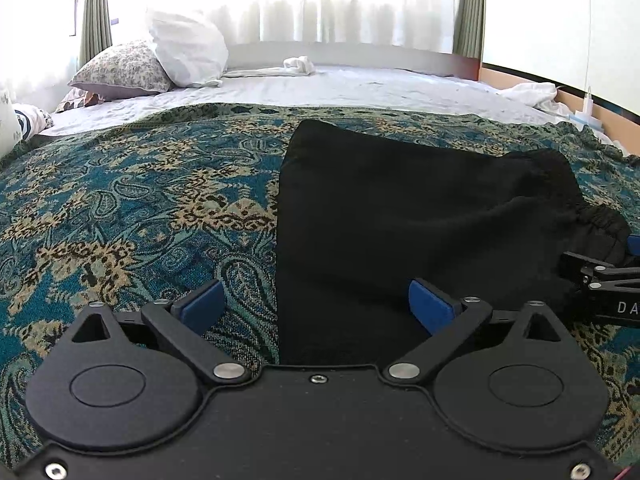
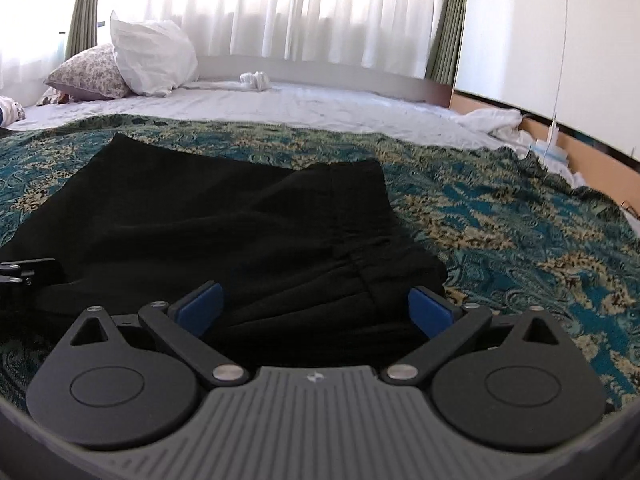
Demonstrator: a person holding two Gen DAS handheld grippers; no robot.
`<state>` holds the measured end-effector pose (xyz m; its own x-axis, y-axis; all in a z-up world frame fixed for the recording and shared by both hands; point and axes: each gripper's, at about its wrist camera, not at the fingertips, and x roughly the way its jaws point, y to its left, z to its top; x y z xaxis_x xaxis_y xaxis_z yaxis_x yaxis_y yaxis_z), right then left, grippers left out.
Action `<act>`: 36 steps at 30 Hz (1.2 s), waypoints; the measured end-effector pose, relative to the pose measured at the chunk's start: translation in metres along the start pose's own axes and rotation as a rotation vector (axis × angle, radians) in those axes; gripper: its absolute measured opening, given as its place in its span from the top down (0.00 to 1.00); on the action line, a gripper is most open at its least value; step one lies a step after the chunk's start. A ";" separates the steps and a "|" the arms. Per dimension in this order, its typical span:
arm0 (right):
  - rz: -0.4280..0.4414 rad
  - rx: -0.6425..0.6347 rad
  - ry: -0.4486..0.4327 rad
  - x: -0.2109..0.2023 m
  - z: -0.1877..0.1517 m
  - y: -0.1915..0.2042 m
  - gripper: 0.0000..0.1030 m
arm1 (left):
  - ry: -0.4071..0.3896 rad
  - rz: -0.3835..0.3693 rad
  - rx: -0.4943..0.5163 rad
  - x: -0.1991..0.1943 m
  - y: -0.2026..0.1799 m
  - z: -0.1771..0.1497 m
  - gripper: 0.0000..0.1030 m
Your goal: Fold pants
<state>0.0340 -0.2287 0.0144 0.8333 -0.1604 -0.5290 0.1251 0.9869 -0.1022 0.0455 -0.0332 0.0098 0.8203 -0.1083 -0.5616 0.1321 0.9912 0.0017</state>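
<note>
Black pants (image 1: pixel 400 216) lie folded into a compact stack on the blue and gold patterned bedspread (image 1: pixel 132 208). My left gripper (image 1: pixel 316 308) is open at the stack's near left edge, its left pad over the bedspread and its right pad over the cloth. My right gripper (image 2: pixel 316 306) is open over the near right part of the pants (image 2: pixel 224 224), by the gathered waistband (image 2: pixel 356 240). The right gripper's finger shows in the left wrist view (image 1: pixel 600 284), and the left gripper's finger shows in the right wrist view (image 2: pixel 28 274). Neither gripper holds cloth.
The bedspread (image 2: pixel 520 240) covers the near half of the bed. Beyond it is a white sheet (image 1: pixel 340 88) with a white pillow (image 1: pixel 188 48), a floral pillow (image 1: pixel 120 68) and a small white bundle (image 1: pixel 298 65). Crumpled white cloth (image 1: pixel 532 94) lies by the wooden side rail.
</note>
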 end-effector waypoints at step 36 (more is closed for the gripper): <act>0.136 0.058 -0.031 -0.062 -0.040 0.004 0.00 | 0.054 -0.045 0.063 -0.060 -0.026 -0.033 0.00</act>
<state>-0.0382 -0.2160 0.0130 0.8609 -0.0252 -0.5081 0.0399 0.9990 0.0181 -0.0256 -0.0501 0.0168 0.7814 -0.1470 -0.6064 0.2044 0.9785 0.0262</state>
